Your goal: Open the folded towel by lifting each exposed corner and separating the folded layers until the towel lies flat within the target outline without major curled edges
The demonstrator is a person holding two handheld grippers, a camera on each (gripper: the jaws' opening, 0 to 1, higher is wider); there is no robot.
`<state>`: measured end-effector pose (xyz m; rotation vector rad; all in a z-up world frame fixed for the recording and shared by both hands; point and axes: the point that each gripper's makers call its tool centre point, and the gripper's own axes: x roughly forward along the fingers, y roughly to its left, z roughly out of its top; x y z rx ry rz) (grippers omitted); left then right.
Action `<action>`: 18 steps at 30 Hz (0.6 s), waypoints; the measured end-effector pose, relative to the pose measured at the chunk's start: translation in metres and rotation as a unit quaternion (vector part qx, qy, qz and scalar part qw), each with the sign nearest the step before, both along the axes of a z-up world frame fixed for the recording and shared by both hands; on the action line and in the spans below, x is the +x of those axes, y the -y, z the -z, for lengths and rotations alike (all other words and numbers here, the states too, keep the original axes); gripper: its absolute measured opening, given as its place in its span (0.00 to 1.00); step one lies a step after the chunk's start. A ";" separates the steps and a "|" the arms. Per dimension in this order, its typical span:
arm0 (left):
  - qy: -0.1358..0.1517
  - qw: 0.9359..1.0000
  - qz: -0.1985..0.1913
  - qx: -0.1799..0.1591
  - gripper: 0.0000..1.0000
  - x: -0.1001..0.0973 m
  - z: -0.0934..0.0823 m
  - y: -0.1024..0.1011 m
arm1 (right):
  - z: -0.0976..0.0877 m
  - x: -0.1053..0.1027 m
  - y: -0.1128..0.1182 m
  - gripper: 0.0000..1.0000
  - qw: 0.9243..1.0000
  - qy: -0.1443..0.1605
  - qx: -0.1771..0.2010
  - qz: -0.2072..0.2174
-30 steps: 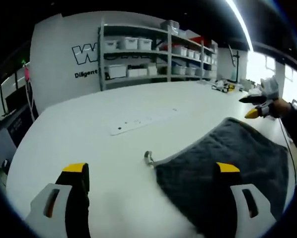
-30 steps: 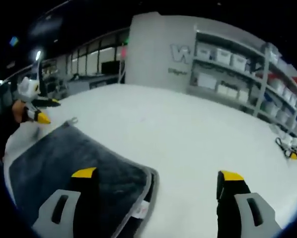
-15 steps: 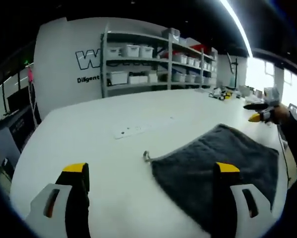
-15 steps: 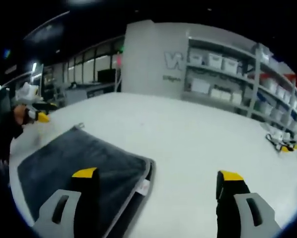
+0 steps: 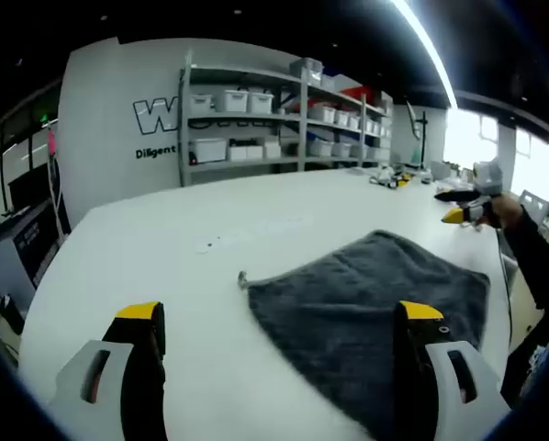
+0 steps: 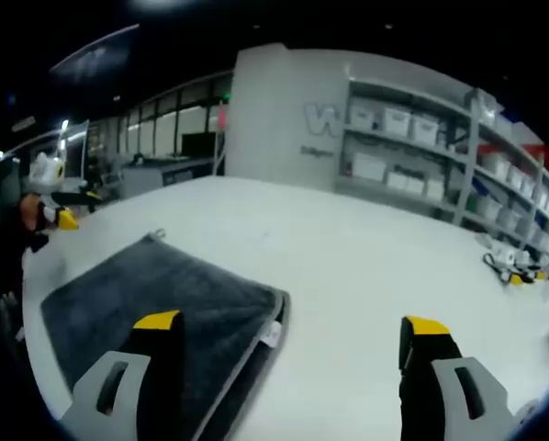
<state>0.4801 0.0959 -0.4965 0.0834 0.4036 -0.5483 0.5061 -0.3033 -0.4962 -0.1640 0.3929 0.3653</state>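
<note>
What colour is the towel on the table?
Dark grey towel, with a paler edge trim; seen best in the left gripper view.

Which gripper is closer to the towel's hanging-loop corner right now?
Left. The left gripper hovers open beside the loop of the towel; the right gripper is at the opposite, tagged corner.

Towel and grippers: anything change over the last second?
Both grippers backed away from the grey towel: the right gripper sits farther from its far corner, the left gripper likewise. Nothing grasped or released; both stay open. The towel stays folded on the white table.
</note>
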 end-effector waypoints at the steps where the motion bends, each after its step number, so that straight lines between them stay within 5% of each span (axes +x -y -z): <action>1: 0.000 1.000 0.007 0.002 1.00 -0.007 0.000 0.011 | 0.000 -0.001 0.001 0.97 1.000 0.000 0.000 0.000; 6: 0.012 0.997 0.070 0.026 1.00 -0.034 -0.005 0.062 | -0.005 -0.001 0.008 0.95 1.000 0.005 -0.002 -0.001; 18: 0.041 0.982 0.164 0.087 1.00 -0.059 -0.009 0.141 | -0.020 -0.002 0.005 0.81 0.998 0.004 -0.043 -0.050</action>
